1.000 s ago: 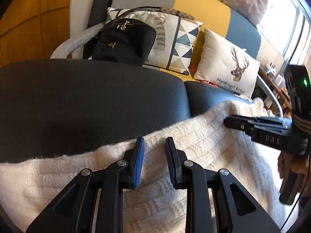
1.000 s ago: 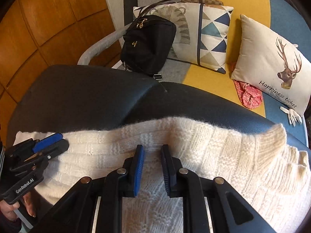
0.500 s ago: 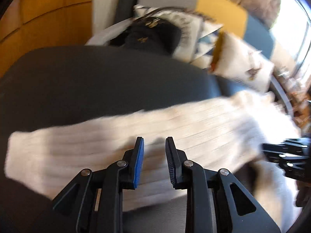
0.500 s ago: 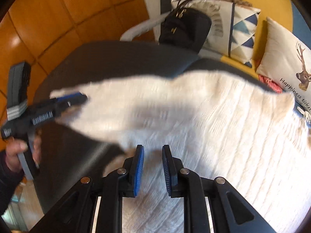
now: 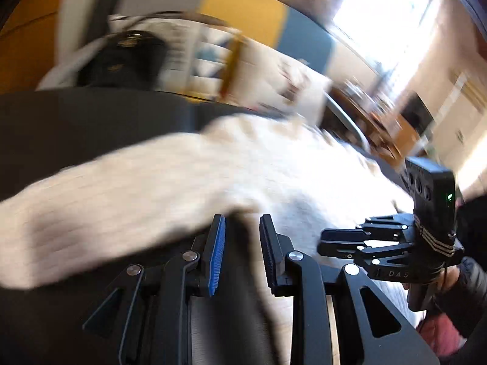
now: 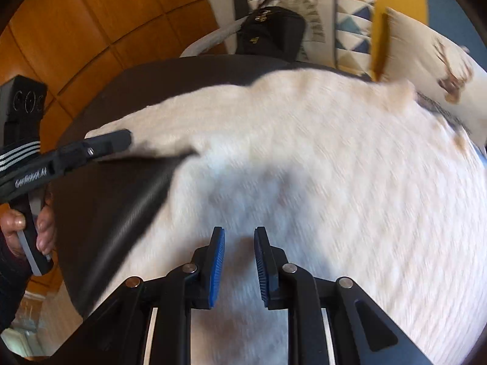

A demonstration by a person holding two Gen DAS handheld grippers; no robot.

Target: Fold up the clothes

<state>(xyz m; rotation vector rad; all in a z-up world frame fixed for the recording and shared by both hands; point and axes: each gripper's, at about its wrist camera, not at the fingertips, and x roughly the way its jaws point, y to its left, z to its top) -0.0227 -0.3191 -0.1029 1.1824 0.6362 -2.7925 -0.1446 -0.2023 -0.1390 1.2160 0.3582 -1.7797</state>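
Strong daylight pours in from the window at the upper right of the left wrist view, blowing it out to pure white and overexposing the near side of the cream knit sweater. Motion blur smears both views: cushions, black bag and knit texture are streaked, while the gripper fingers fixed before each lens stay sharp. Fisheye distortion bows the orange wall panels and darkens the frame corners, and a soft shadow lies on the sweater ahead of the right fingers.
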